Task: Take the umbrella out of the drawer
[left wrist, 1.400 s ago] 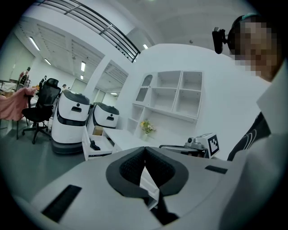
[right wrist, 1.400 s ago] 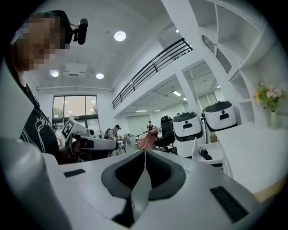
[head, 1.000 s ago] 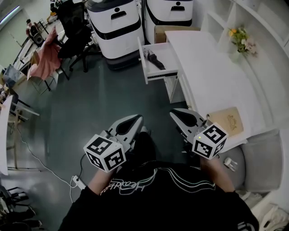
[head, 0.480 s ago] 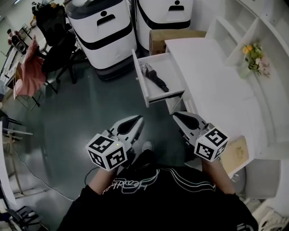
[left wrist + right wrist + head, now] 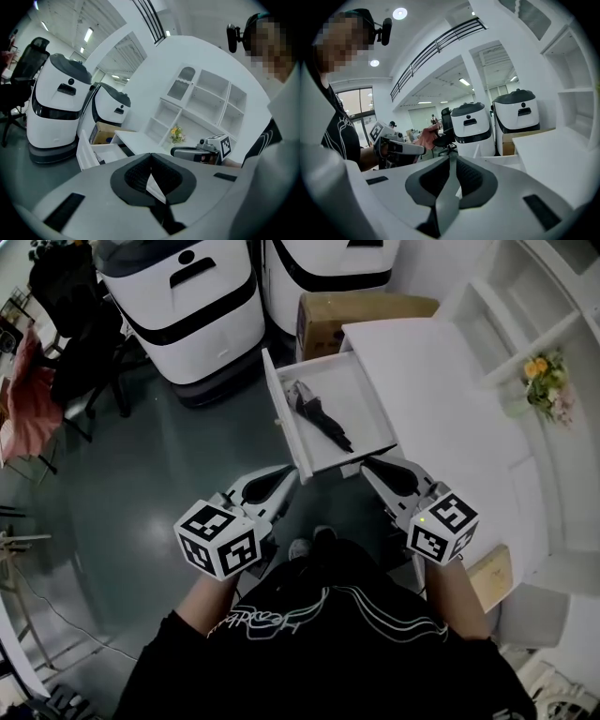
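Note:
A white drawer (image 5: 370, 404) stands pulled out from the white desk (image 5: 450, 399). A folded black umbrella (image 5: 321, 418) lies inside it, slanted along the drawer's left half. In the head view my left gripper (image 5: 286, 474) is shut, with its tips just short of the drawer's front left corner. My right gripper (image 5: 368, 463) is also shut and empty, its tips at the drawer's front right edge. The left gripper view shows the shut left gripper (image 5: 151, 155) with the drawer (image 5: 101, 152) beyond it. In the right gripper view the right gripper (image 5: 452, 158) is closed with nothing in it.
Two white-and-black machines (image 5: 178, 296) (image 5: 328, 268) stand behind the drawer, with a cardboard box (image 5: 361, 310) beside them. A vase of flowers (image 5: 547, 390) sits on the desk's shelving. A black office chair (image 5: 70, 320) is at far left. A tan booklet (image 5: 487, 576) lies on the desk near my right arm.
The view has closed in on the drawer. Both grippers have travelled forward from open floor to the drawer's front edge, staying shut and empty.

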A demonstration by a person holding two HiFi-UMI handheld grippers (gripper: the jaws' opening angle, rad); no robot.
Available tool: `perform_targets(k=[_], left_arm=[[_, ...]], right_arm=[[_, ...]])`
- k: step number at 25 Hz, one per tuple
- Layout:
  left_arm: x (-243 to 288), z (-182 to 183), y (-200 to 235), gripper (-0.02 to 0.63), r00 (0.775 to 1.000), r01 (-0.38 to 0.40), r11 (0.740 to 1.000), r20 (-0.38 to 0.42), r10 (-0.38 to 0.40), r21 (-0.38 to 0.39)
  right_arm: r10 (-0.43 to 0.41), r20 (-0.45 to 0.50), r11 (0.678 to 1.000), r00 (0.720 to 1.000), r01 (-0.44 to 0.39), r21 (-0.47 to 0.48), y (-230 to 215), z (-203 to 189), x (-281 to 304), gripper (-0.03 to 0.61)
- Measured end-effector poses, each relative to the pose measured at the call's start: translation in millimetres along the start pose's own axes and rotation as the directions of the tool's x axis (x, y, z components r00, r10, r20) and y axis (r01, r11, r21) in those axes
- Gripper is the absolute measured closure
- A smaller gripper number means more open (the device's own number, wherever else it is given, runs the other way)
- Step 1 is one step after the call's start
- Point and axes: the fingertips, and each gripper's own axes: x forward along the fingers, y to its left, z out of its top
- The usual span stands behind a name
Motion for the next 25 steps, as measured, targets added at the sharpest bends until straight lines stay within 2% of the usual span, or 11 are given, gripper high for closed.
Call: perform_targets(k=[5, 10, 16, 19, 23, 25], left_arm=[[32.6, 11.5, 39.2, 0.594, 0.999, -0.018, 1.0, -0.028, 0.018, -0.015], [56.5, 29.4, 83.4, 0.594, 0.996, -0.078, 0.996, -0.036, 0.077, -0.046], [91.1, 37.0, 143.2, 0.594, 0.989, -0.141, 0.984, -0.063, 0.134, -0.105], [106.8, 40.2, 164.9, 0.594, 0.985, -0.165, 0.976, -0.077, 0.155, -0.14], [123.4, 42.8, 193.5, 0.594, 0.98, -0.183, 0.972, -0.104, 0.168, -0.151], [129.1, 43.1, 208.2, 0.594, 0.978, -0.193, 0.968, -0.11, 0.177, -0.16]], right_arm=[[0.013, -0.039, 1.0, 0.999, -0.013, -0.006, -37.6, 1.1, 45.8, 0.529], [-0.022, -0.131, 0.999, 0.991, 0.016, -0.044, -95.7, -12.5, 94.9, 0.519], [-0.012, -0.198, 1.0, 0.98, 0.009, -0.016, -159.3, -29.4, 162.0, 0.421], [-0.024, -0.267, 0.999, 0.964, 0.017, -0.028, -186.1, -46.9, 191.1, 0.356], [-0.025, -0.35, 0.999, 0.936, 0.01, -0.044, -214.7, -74.7, 231.9, 0.342], [-0.036, -0.403, 0.997, 0.915, 0.008, -0.071, -227.5, -94.5, 251.1, 0.336]])
